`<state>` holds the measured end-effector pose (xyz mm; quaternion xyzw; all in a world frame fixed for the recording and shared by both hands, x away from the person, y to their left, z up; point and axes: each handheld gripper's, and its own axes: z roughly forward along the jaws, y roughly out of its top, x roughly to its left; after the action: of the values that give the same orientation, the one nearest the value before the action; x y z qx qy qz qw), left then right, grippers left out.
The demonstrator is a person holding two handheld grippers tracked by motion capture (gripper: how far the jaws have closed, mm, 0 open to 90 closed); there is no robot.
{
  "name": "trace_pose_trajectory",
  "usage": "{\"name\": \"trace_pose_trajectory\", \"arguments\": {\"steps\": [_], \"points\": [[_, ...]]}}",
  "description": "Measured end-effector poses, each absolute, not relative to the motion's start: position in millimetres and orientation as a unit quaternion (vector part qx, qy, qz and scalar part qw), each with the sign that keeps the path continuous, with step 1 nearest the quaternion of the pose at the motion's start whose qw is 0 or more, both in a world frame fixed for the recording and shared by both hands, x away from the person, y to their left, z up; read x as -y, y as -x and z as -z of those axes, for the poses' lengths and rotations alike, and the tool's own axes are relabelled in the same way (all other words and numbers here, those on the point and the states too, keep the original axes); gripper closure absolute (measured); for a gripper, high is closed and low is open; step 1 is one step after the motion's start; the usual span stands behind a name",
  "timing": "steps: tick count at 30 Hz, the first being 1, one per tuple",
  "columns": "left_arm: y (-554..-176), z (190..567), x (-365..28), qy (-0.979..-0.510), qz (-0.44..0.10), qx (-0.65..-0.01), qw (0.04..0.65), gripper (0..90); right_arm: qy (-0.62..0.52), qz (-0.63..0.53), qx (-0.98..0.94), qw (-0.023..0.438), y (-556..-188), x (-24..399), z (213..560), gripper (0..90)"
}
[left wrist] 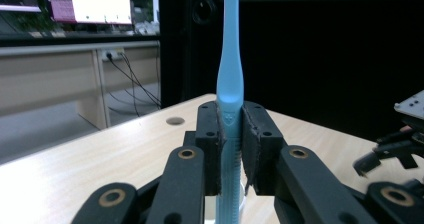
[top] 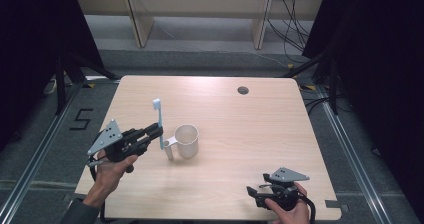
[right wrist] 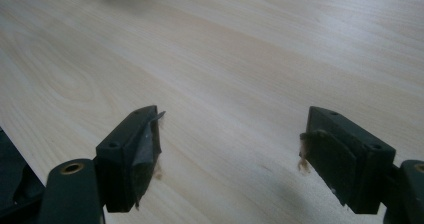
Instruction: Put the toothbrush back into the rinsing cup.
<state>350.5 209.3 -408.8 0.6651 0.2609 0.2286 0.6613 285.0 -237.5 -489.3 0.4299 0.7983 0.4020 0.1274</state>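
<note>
The right hand-held gripper [top: 253, 191] sits nearest the camera in the high view, at the near right edge of the table [top: 240, 124], gripped by the person's right hand [top: 287, 211]. Its grey three-cornered plate lies on top and its cable curls off beside the wrist. In the right gripper view its two black jaws stand wide apart with nothing between them, just bare pale wood underneath, so it is released.

Over on the near left side, the left hand-held gripper [top: 159, 132] is held by the person's left hand [top: 111, 169], above the table and pointing toward the middle. It is clenched on a light blue toothbrush [top: 159, 121]. In the left gripper view, the toothbrush [left wrist: 229, 84] handle runs straight up between the two pads, both of which press against it, and its lower end carries on down below the jaws. The toothbrush stands close to upright, with its white brush head at the top in the high view.

Just beside the toothbrush, on its right, a cream plastic cup [top: 187, 140] with a side handle stands upright on the table, mouth open upward. Its handle points toward the left hand-held gripper, and the lower end of the toothbrush is near that handle; whether they touch I cannot tell.

A small round cable hole [top: 243, 90] shows in the table's far edge, well apart from everything else.
</note>
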Motion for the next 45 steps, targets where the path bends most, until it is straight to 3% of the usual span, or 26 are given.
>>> {"name": "trace_pose_trajectory", "arguments": {"steps": [45], "points": [[-371.4,451.6,-209.8,-0.642,-0.232,-0.269,0.679,78.1,-0.44,-0.4,-0.796,0.112,-283.1,235.5,489.2,23.4]]}}
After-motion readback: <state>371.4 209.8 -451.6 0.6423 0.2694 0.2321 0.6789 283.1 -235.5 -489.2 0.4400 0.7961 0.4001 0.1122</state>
